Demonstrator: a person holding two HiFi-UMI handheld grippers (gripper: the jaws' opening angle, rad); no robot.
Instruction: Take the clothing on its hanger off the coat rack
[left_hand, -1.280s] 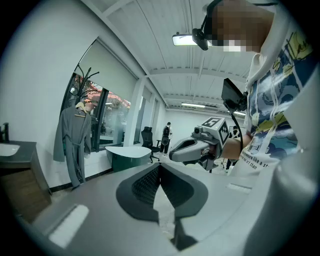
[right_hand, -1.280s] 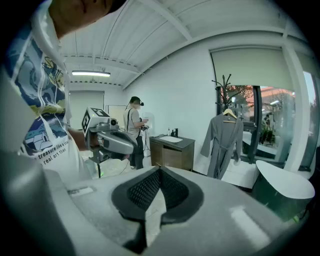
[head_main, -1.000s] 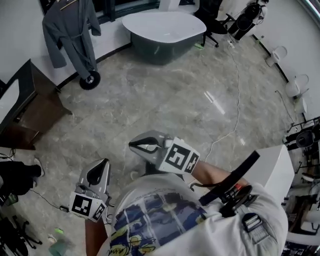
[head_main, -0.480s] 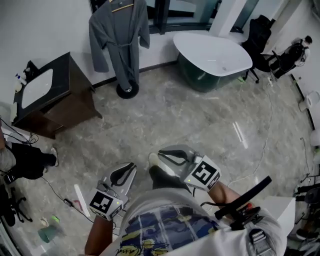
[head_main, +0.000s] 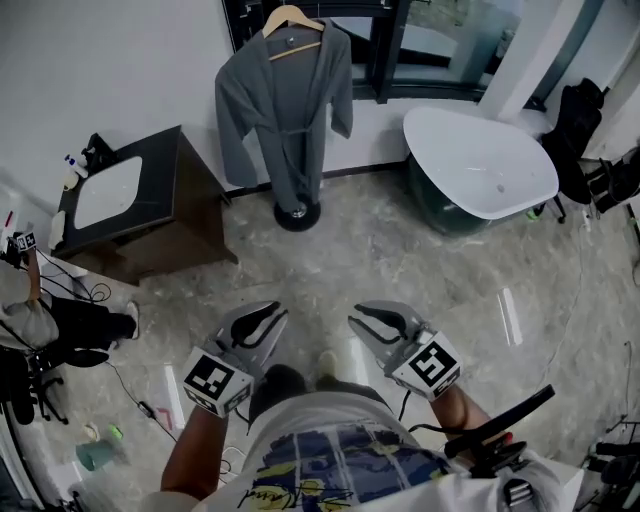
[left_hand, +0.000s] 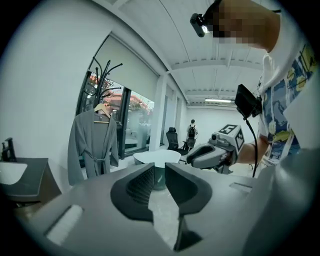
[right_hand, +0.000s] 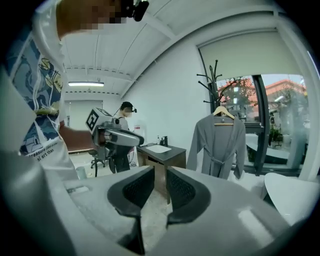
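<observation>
A grey robe (head_main: 285, 110) hangs on a wooden hanger (head_main: 291, 20) from a black coat rack with a round base (head_main: 297, 213), far ahead by the window. My left gripper (head_main: 268, 318) and right gripper (head_main: 362, 322) are held side by side near my body, well short of the robe. In the left gripper view the robe (left_hand: 92, 145) hangs at the left, and the left gripper (left_hand: 159, 172) has its jaws opening with a narrow gap and nothing between them. The right gripper (right_hand: 160, 180) also shows a narrow empty gap, with the robe (right_hand: 217, 145) beyond at the right.
A dark vanity cabinet (head_main: 165, 215) with a white sink stands left of the rack. To the right sits a white bathtub (head_main: 480, 160). A seated person (head_main: 40, 320) and cables lie at the far left. Grey stone floor (head_main: 330, 260) stretches between me and the rack.
My view has swung towards the rack: the robe went from the top left corner to the top centre. Both grippers now sit level, side by side.
</observation>
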